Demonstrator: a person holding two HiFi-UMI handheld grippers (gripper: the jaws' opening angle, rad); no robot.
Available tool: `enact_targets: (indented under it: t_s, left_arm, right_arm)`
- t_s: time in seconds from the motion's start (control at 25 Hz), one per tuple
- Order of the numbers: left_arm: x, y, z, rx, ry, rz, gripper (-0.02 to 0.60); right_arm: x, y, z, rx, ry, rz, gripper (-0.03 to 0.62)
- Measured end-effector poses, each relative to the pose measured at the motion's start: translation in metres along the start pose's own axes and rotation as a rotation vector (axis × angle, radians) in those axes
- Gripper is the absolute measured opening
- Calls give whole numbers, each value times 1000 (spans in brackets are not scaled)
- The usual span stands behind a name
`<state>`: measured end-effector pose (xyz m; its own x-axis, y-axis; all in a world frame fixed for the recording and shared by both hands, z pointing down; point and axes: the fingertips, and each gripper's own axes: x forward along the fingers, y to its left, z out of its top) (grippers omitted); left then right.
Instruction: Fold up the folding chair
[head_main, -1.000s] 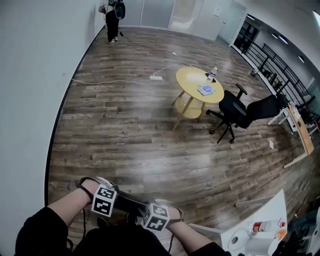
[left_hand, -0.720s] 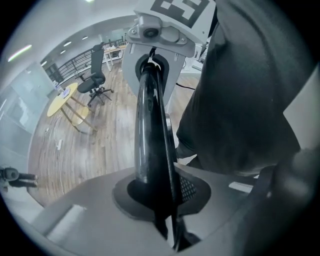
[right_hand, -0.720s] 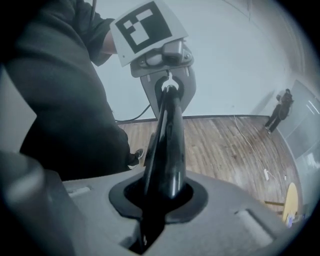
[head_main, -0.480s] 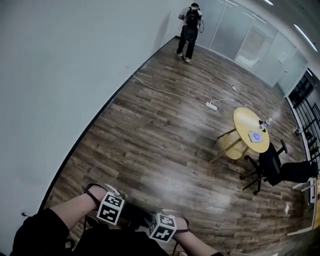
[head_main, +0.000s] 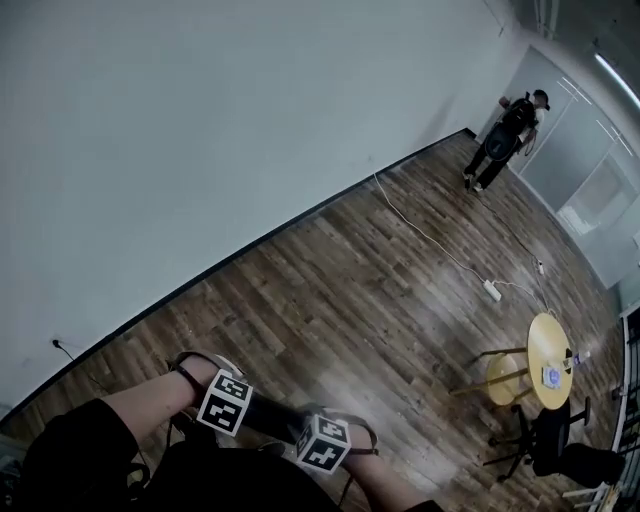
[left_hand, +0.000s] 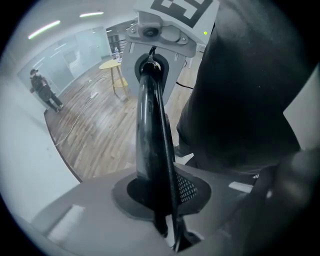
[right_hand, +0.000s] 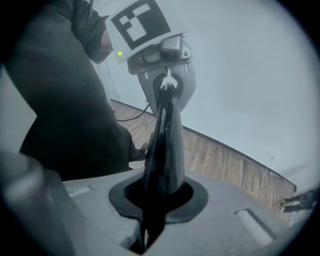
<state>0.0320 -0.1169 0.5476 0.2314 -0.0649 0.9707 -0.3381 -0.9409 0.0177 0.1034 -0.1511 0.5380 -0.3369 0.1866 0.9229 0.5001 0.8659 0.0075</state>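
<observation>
Swung round to face the white wall, my left tool and right tool still pinching the folding chair's bar, so I'm guessing it's folded and I'm just hauling it.

Soft overhead light; floor glare; fisheye-warped edges.

Both forearms enter at the head view's bottom edge, close together. The left gripper and right gripper point steeply down, jaws pressed together.
</observation>
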Motion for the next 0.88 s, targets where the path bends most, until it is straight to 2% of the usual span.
enact_targets:
  t_s: [0.24, 0.88]
  left_arm:
    - [-22, -16, -87, -159, -19, 36, 54]
    - [-84, -86, -338, -505, -23, 99, 55]
  right_arm:
    - [34, -13, 85, -133, 7, 50, 49]
    - [142, -19, 339, -442, 23, 217, 49]
